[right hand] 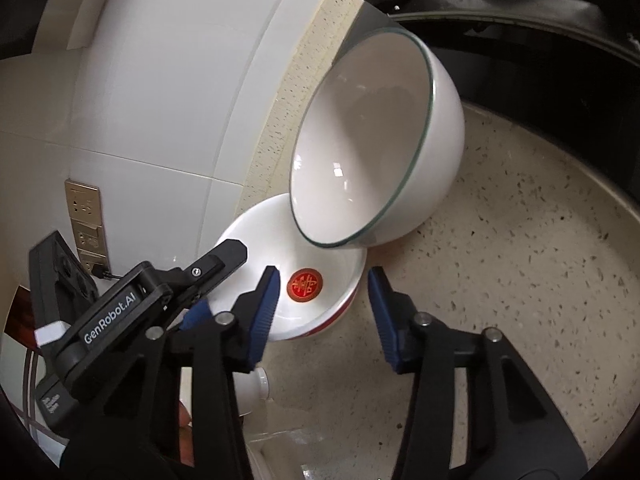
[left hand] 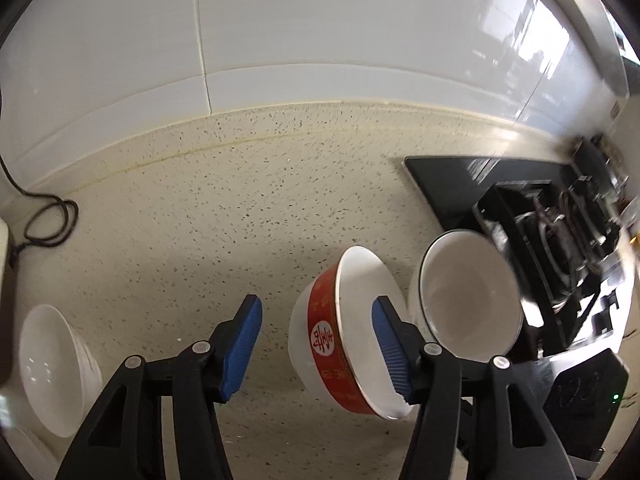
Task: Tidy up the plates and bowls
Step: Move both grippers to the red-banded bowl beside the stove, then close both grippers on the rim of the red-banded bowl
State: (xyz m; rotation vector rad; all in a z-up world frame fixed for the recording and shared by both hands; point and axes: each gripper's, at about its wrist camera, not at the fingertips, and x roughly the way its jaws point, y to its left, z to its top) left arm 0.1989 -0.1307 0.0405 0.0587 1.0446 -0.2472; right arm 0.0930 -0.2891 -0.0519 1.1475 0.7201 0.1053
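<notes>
Bowls are still sitting loose on the speckled cream countertop: a red-banded white ceramic bowl, a green-rimmed white bowl just beside it, another white bowl well apart, nothing stacked. The left gripper is straddling the red-banded bowl's rim, half-open, apparently not clamping. The right gripper is hanging part-open, gripping nothing.

Speckled countertop, black stove, coiled cable, wall socket.

A home kitchen: speckled stone countertop, white wall tiles, black gas hob, wall socket.
</notes>
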